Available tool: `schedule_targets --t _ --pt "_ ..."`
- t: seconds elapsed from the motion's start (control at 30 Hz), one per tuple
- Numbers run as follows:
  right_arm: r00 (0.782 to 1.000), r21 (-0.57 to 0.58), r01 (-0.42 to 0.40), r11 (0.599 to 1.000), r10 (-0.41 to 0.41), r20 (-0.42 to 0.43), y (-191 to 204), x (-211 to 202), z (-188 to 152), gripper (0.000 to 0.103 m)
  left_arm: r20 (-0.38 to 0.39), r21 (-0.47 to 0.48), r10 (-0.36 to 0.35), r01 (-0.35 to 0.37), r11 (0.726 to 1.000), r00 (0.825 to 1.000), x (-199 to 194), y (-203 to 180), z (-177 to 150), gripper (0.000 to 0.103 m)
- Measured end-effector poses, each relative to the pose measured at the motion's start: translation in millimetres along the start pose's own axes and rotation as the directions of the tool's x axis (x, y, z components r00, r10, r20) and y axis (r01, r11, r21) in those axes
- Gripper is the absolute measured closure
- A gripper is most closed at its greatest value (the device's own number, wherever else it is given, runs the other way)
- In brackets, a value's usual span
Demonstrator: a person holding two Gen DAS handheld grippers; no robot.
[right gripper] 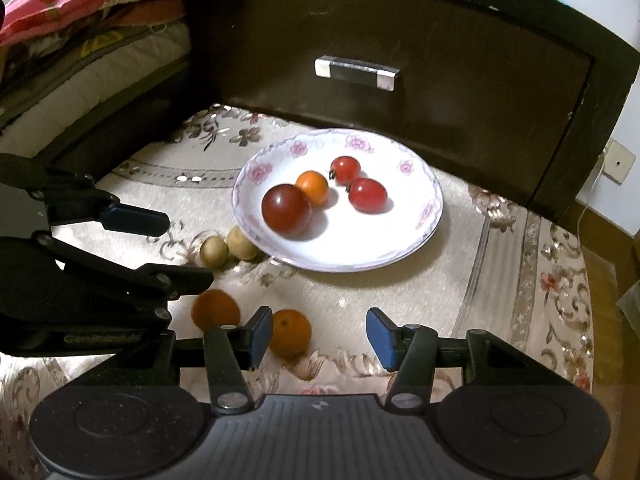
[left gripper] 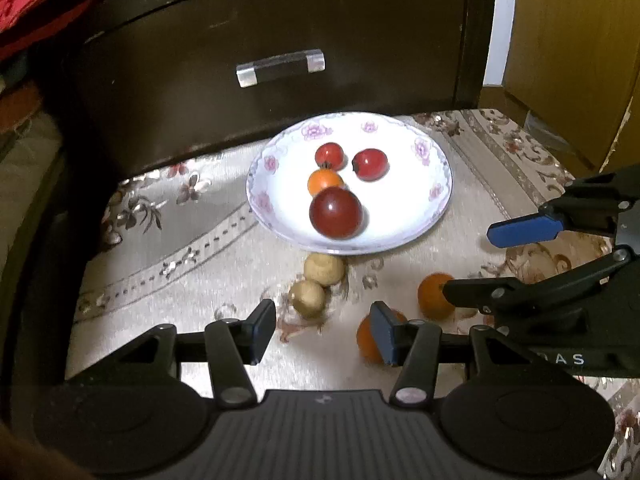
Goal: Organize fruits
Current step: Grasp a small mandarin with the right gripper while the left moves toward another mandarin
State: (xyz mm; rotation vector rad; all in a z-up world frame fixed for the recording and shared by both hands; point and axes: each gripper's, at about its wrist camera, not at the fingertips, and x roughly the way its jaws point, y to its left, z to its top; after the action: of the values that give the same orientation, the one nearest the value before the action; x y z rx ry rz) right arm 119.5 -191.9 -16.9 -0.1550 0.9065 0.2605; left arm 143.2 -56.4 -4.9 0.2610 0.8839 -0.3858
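Both my jaws are wide, holding nothing; I'd center the right gripper (right gripper: pixel 317 334) around that orange (right gripper: pixel 290 332) before squeezing, then plate (right gripper: pixel 434 204) it.

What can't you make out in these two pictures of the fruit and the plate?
- Left wrist view: one orange is half hidden behind the left gripper finger.
- Left wrist view: the other orange is partly covered by the right gripper finger.
- Right wrist view: the left orange is blurred and cut by the left gripper.
- Both views: what the two tan fruits are; too small and soft.
- What the drawer holds: it is shut.
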Motion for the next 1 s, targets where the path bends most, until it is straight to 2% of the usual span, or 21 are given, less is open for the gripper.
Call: schedule_targets --t 0.2,0.7,0.77,0.8,1.0 --pt "0.999 -0.026 -0.022 0.999 0.021 -0.025 6 4 -5 0.055 -0.021 -0.009 -0.009 0.009 1.000 1.000 1 3 -10 0.046" --pt "0.996 -0.054 -0.048 0.997 0.044 -0.076 10 28 -3 0.057 -0.026 -0.013 -0.067 0.067 0.998 0.997 0 5 -12 0.046" --pt "0.996 -0.056 -0.054 0.997 0.049 -0.080 10 29 -3 0.071 -0.028 -0.011 -0.081 0.081 0.997 0.996 1 4 -12 0.046" --pt "0.995 -0.056 -0.063 0.996 0.058 -0.085 10 30 -3 0.074 -0.027 -0.007 -0.080 0.080 0.997 0.996 1 3 -12 0.045" --pt "0.994 -0.054 -0.065 0.996 0.060 -0.096 6 27 -2 0.076 -0.031 0.001 -0.122 0.122 0.993 0.992 3 2 -12 0.044"
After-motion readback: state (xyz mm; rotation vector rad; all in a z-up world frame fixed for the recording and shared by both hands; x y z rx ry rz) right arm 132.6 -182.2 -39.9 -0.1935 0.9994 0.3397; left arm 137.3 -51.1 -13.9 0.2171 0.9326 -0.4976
